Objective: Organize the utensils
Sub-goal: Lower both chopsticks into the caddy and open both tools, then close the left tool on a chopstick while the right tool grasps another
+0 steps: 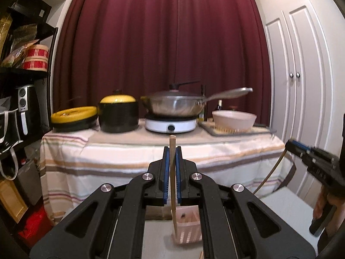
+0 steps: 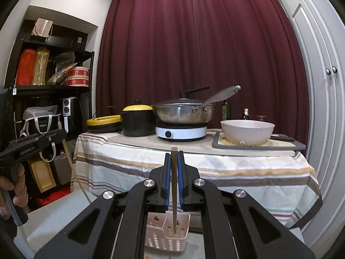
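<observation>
Both tools grip one chopstick each: my left tool [image 1: 172,151] is clamped on a chopstick [image 1: 172,172], my right tool [image 2: 174,155] on another chopstick [image 2: 174,183], each hanging upright above the pink basket [image 2: 167,235] on the white tabletop [image 2: 54,220]. Next I'd lower the tips into a compartment, then release.

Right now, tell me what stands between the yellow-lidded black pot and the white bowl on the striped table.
A steel lidded wok on a white round hotplate, clear in both wrist views.
</observation>
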A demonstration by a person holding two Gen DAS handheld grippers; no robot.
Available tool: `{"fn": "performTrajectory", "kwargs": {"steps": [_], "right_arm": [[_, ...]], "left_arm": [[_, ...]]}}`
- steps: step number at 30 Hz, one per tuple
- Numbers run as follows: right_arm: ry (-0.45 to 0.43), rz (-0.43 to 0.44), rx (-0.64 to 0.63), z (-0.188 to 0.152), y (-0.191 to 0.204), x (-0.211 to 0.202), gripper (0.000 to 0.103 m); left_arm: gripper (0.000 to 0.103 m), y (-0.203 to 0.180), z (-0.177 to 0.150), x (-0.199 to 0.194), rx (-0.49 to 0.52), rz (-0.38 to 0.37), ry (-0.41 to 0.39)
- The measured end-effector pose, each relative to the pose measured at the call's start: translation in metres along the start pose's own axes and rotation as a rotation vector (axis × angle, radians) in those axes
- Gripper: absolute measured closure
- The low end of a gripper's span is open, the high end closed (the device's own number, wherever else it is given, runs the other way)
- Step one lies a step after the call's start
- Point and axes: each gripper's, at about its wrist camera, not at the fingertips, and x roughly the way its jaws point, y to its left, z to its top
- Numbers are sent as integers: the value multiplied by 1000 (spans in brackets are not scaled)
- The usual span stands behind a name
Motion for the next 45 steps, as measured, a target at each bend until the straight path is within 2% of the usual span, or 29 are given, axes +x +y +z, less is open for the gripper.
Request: {"fn": "performTrajectory", "kwargs": {"steps": [4,9,18,19,22,23,24,26,29,32,36,42,45], "right_arm": [[5,1,2,1,-5,19,96],[44,7,28,-12,-17,40,96],[171,19,79,-63,-25,75,96],[181,16,80,-67,-24,78,96],[204,18,87,-79,-22,82,94],[208,18,88,-79,-22,83,88],[209,16,87,-80,-21,82,84],[199,3,78,-80,-19,75,68],[182,-23,55,-77,-16,65,59],[168,-42,52,-76,-14,48,54],[162,-75,36,-80,-9,23,54],[190,-139,34,-107,-4,-18,54],[232,-167,42,-131,0,-37,54]], "left_arm": [[97,-6,7,20,-19,-7,-25],[97,-10,-6,49,-48,-12,-10],[96,-13,-66,100,-44,-14,110],[95,-13,-73,103,-50,-17,122],[71,-11,-86,107,-52,-16,145],[67,-12,-88,106,-50,-15,146],[58,-12,-90,105,-48,-14,145],[49,-10,-92,100,-50,-9,139],[44,-7,-93,89,-56,-7,135],[39,-6,-96,75,-50,1,133],[36,-2,-104,48,-58,14,137],[36,1,-128,16,-63,42,175],[36,2,-147,-2,-67,64,204]]}}
